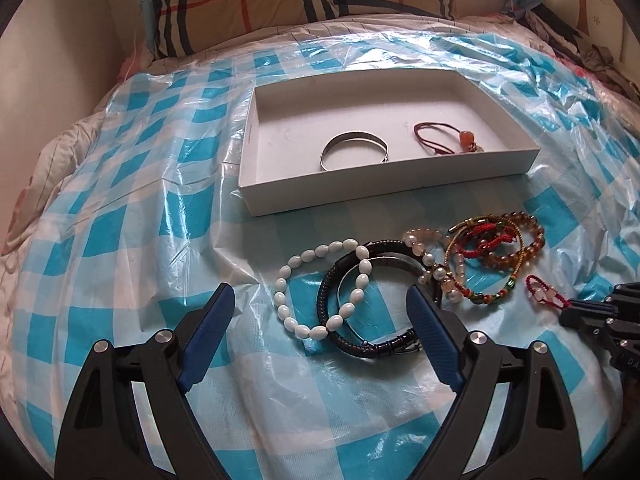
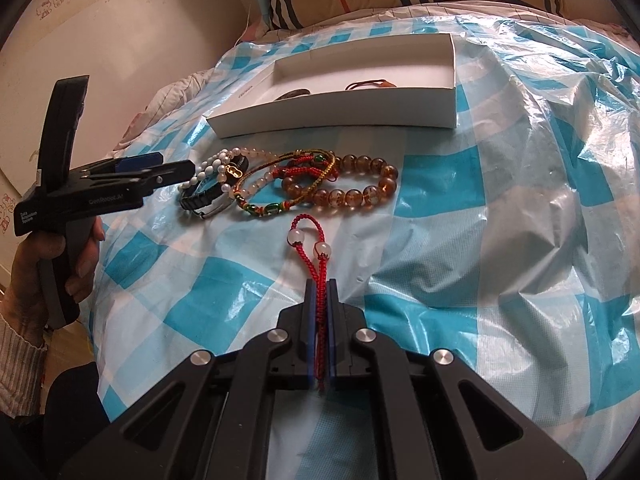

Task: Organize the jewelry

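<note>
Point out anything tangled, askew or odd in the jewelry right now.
The loose bracelets lie heaped and overlapping on the checked plastic sheet, not sorted. Only a silver bangle and a brown cord bracelet sit in the white box. Nothing looks broken.

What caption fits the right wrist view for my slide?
Right gripper shut on a red cord bracelet, bracelet pile and white box ahead.

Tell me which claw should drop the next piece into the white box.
Right. The right claw is already shut on the red cord bracelet, while the left claw hangs open and empty over the pile, short of the box.
</note>
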A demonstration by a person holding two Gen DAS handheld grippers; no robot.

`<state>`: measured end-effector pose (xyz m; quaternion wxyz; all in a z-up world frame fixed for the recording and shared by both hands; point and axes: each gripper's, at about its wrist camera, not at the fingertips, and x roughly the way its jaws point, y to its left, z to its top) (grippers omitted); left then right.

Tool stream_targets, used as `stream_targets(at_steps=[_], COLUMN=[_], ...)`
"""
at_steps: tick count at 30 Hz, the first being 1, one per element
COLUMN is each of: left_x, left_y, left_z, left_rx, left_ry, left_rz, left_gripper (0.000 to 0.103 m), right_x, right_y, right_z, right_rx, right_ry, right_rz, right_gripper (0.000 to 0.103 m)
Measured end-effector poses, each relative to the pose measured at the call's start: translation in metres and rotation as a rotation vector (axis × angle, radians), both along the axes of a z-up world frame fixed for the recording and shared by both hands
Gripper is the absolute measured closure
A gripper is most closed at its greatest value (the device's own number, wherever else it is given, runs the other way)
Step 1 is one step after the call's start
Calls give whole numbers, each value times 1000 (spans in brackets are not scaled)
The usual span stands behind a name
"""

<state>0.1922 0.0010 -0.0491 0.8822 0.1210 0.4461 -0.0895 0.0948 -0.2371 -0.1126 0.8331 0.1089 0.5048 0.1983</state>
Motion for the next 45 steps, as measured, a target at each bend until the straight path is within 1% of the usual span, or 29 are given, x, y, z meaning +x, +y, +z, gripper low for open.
stream_targets(at_steps=[1,2,3,4,5,7,8,11,14,15,16,17,18,19,22,23,24,25,28,30,33,38,45], left_x=[2,6,9,11,10,5,1,-13,-25,-29,-33,-37,-41,-44,-52,-54,-56,-57,-56,-57,-57,-57,-57], left_y=[0,3,7,12,15,20,26,40,49,51,53,53,52,50,40,36,33,31,32,33,32,32,32], left_z=[-4,-10,-14,-17,-18,-14,-11,0,4,4,3,1,-2,-5,-12,-12,-12,-10,-10,-10,-9,-10,-11], left_rx=[1,-19,-50,-90,-111,-141,-181,-263,-311,-323,-323,-320,-319,-315,-288,-281,-266,-257,-262,-269,-267,-271,-265], left_ry=[8,46,76,95,96,86,86,66,72,78,81,84,89,95,95,94,88,82,90,98,102,107,106], left_rz=[8,22,40,54,63,81,92,110,114,120,123,128,129,126,115,107,99,93,92,91,85,83,81], left_gripper=[39,63,84,87,92,95,96,96,96,96,96,96,96,96,96,96,96,96,96,96,96,96,96], right_x=[0,0,0,1,1,1,1,1,2,2,1,0,-2,-3,-3,-4,-5,-5,-4,-2,-4,-7,-8], right_y=[0,0,0,1,1,2,2,3,3,3,4,6,10,14,32,34,33,32,29,25,23,25,25], right_z=[0,0,0,0,0,1,1,2,4,6,9,15,20,22,14,12,10,10,9,10,14,22,23], right_rx=[-1,-1,-2,-4,-5,-11,-12,-15,-23,-22,-20,-26,-44,-72,-191,-202,-185,-160,-117,-63,-29,-31,-29], right_ry=[1,1,2,3,3,3,3,4,14,16,9,-13,-39,-56,-47,-47,-41,-31,-8,15,10,-5,-8], right_rz=[0,0,1,1,0,2,2,2,1,-1,-3,-3,1,9,53,58,64,63,51,40,30,34,34], right_gripper=[98,98,97,98,98,97,97,98,97,95,81,70,47,37,37,37,50,69,88,96,98,98,98])
